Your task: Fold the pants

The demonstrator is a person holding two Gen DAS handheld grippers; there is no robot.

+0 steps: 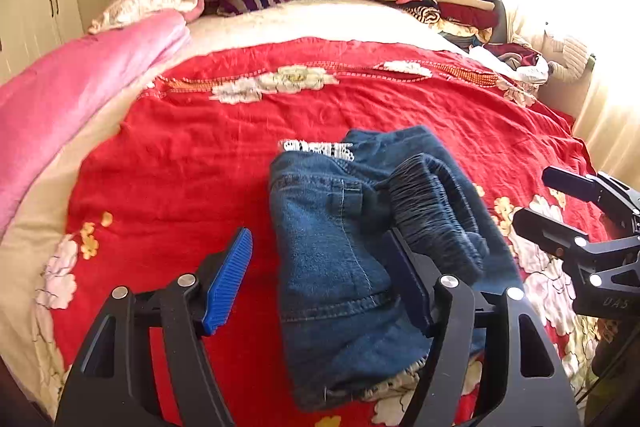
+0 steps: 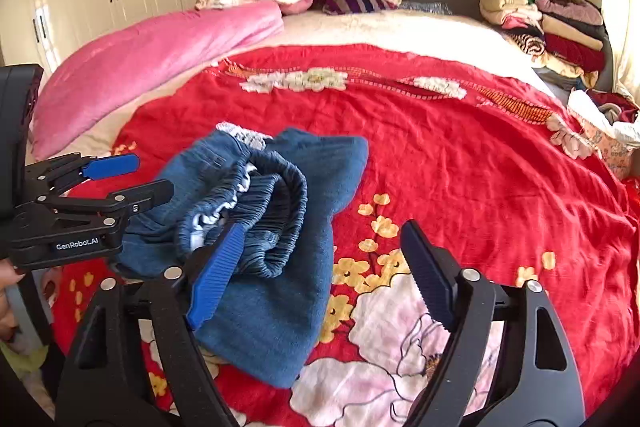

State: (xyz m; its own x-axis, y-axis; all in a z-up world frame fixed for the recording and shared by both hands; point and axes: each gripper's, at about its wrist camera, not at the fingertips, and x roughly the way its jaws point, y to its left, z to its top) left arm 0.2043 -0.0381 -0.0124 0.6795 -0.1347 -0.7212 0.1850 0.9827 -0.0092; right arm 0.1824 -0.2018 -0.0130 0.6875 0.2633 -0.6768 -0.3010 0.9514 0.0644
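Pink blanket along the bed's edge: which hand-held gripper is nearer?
Left. The left hand-held gripper sits on the pink blanket's side of the folded jeans. The right hand-held gripper is on the jeans' far side, over the red bedspread.

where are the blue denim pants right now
The folded blue denim pants lie on the red floral bedspread near the bed's foot, between both open grippers, far from the headboard clothes pile.

- Blue denim pants (image 2: pixel 276 259), folded into a bundle with the elastic waistband on top, lie near the front left edge of a red floral bedspread (image 2: pixel 460 155).
- The right gripper (image 2: pixel 320 275), jaws apart, hangs over the bundle's right edge.
- The left gripper (image 2: pixel 132 179), also parted, sits at its left.
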